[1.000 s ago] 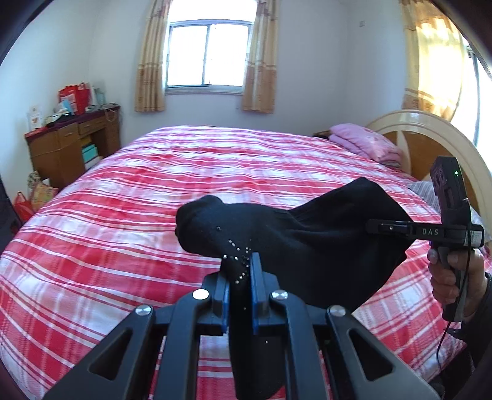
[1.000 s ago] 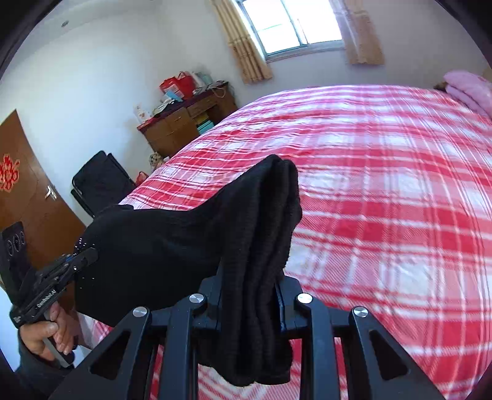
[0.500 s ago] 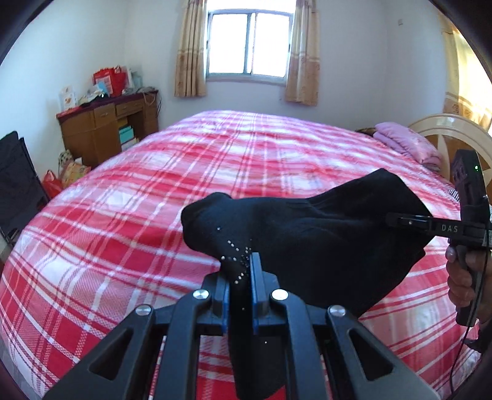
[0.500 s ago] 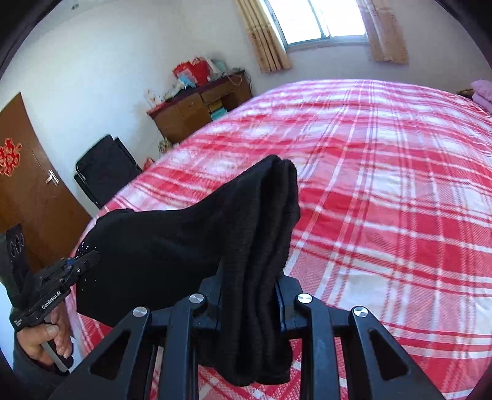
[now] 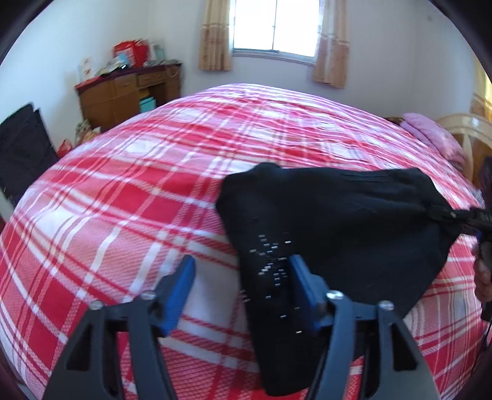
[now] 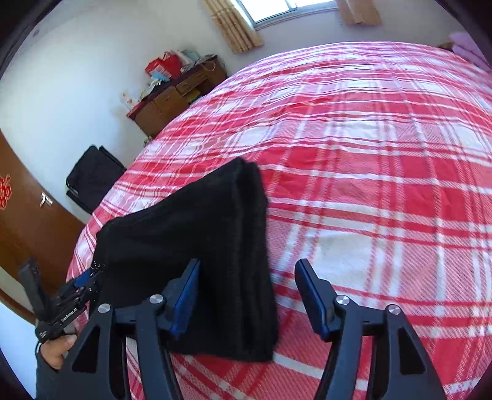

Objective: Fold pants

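The folded black pants [image 5: 335,221] lie across the lower middle of the left wrist view, spread over the red plaid bed [image 5: 129,190]. The left gripper [image 5: 241,274] has just been opening: its blue pads stand apart, the left pad clear of the cloth over bare bedspread, the right pad right against the beaded corner of the pants, which hangs between the fingers. At the far right edge of that frame the other gripper meets the opposite corner, though blur there makes the contact hard to judge.

In the right wrist view the pants [image 6: 196,246] run from the lower middle toward the left. The right gripper [image 6: 249,278] has also just been opening; its fingers are spread, the thick folded edge lying beside the left pad and the right pad standing free over the bedspread. A hand [image 6: 57,349] holds the left gripper at the lower left. A wooden desk [image 6: 178,95] stands in the upper left, a window [image 5: 273,27] at top centre.
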The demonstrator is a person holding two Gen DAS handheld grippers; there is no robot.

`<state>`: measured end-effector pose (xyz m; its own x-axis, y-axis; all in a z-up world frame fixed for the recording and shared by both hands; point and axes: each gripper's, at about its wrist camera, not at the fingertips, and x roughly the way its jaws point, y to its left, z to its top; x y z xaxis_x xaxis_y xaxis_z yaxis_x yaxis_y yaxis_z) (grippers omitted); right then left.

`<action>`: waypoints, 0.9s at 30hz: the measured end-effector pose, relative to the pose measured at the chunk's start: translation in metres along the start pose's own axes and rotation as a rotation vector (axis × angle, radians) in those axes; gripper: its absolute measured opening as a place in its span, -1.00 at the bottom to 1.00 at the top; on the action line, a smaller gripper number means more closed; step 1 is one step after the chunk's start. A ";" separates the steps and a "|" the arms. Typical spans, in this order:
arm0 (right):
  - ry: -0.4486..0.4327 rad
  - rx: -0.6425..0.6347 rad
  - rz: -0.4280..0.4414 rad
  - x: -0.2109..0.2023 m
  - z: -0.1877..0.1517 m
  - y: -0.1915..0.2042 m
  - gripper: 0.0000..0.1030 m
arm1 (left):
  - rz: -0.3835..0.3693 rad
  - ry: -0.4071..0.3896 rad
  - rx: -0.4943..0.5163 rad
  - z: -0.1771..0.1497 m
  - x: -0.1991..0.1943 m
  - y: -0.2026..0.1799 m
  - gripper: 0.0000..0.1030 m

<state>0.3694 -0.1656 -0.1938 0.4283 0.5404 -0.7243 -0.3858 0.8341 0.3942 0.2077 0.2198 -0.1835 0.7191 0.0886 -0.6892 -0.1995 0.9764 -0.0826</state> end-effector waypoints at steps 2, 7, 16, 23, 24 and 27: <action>-0.017 0.013 -0.010 -0.014 -0.007 -0.010 0.25 | 0.021 0.005 -0.016 0.000 -0.001 0.005 0.49; -0.079 -0.008 -0.145 -0.060 -0.025 -0.023 0.26 | 0.133 0.008 -0.059 0.004 -0.012 0.016 0.62; -0.190 -0.066 -0.267 -0.152 -0.059 0.001 0.35 | 0.176 -0.151 -0.034 0.025 -0.085 -0.015 0.62; -0.298 -0.200 -0.254 -0.212 -0.066 0.058 0.42 | 0.115 -0.283 -0.013 0.019 -0.146 -0.047 0.92; -0.307 -0.213 -0.247 -0.217 -0.068 0.064 0.43 | 0.118 -0.290 0.006 0.018 -0.151 -0.051 0.92; -0.329 -0.274 -0.257 -0.230 -0.077 0.088 0.44 | 0.122 -0.331 0.033 0.022 -0.166 -0.062 0.92</action>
<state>0.1735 -0.2248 -0.0359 0.7559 0.3642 -0.5440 -0.4157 0.9090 0.0309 0.1148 0.1493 -0.0481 0.8690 0.2587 -0.4219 -0.2793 0.9601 0.0134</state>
